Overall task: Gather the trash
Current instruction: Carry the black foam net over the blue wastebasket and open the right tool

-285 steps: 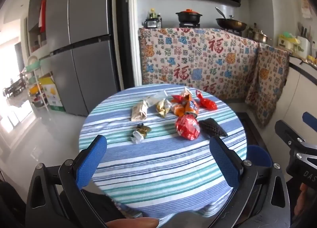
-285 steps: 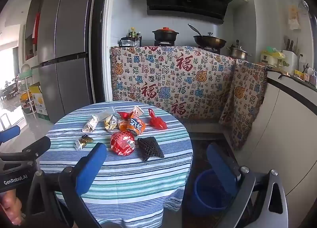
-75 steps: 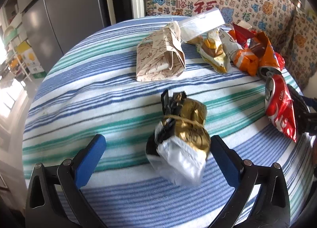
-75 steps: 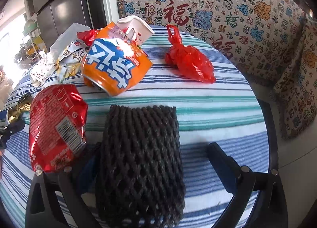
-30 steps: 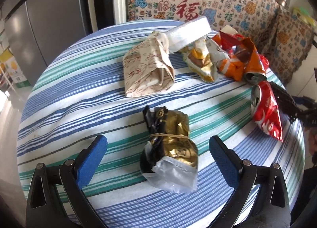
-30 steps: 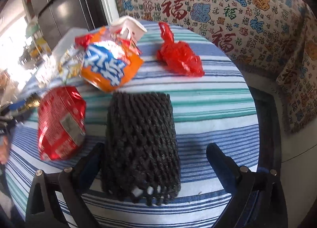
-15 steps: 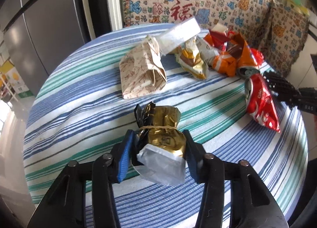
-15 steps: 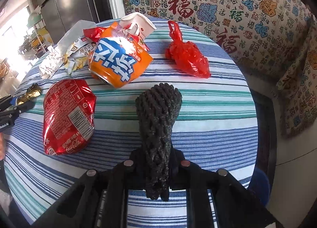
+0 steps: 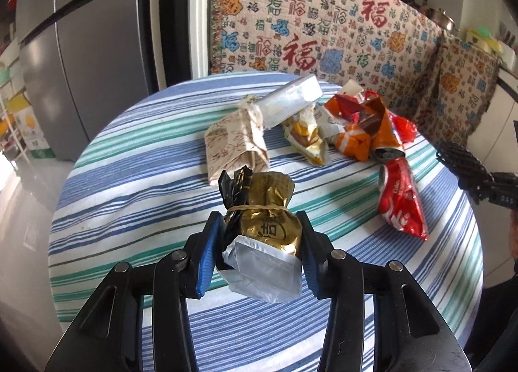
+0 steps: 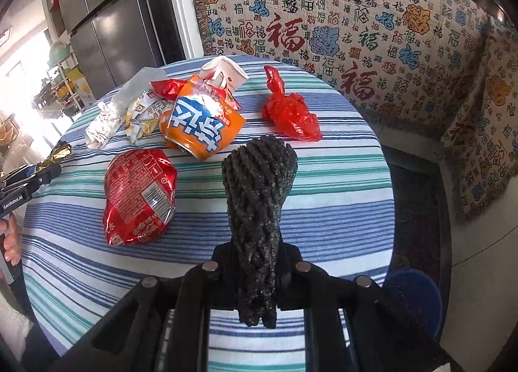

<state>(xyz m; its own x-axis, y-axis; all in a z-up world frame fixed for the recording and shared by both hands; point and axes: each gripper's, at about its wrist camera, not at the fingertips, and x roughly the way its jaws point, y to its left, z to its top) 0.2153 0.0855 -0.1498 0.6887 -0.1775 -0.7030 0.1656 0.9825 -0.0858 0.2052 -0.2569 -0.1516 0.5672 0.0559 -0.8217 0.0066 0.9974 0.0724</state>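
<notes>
In the left wrist view, the left gripper is clamped on a gold foil packet, its blue pads pressing both sides of the crumpled wrapper, which is bound by a rubber band and shows a silver lining at its near end. The packet is held above the striped table. Beyond it, toward 12 o'clock, a beige paper bag lies on the cloth with a clear plastic box tilted against its far end. At 1 o'clock sit a yellow-and-white snack wrapper and a crushed orange can; a flattened red cola can lies at 2 o'clock. At 3 o'clock, at the table's edge, the right gripper enters the frame holding dark mesh.

In the right wrist view, the right gripper is closed tight on a black foam net, squeezed narrow between the jaws and flaring open at its far end, raised over the table. The red cola can lies at 10 o'clock, the orange can at 11 o'clock with a white paper cup just behind it. A knotted red plastic bag rests at 12 o'clock. At 4 o'clock, below the table edge, a blue bin stands on the floor. A patterned cloth hangs across the background.
</notes>
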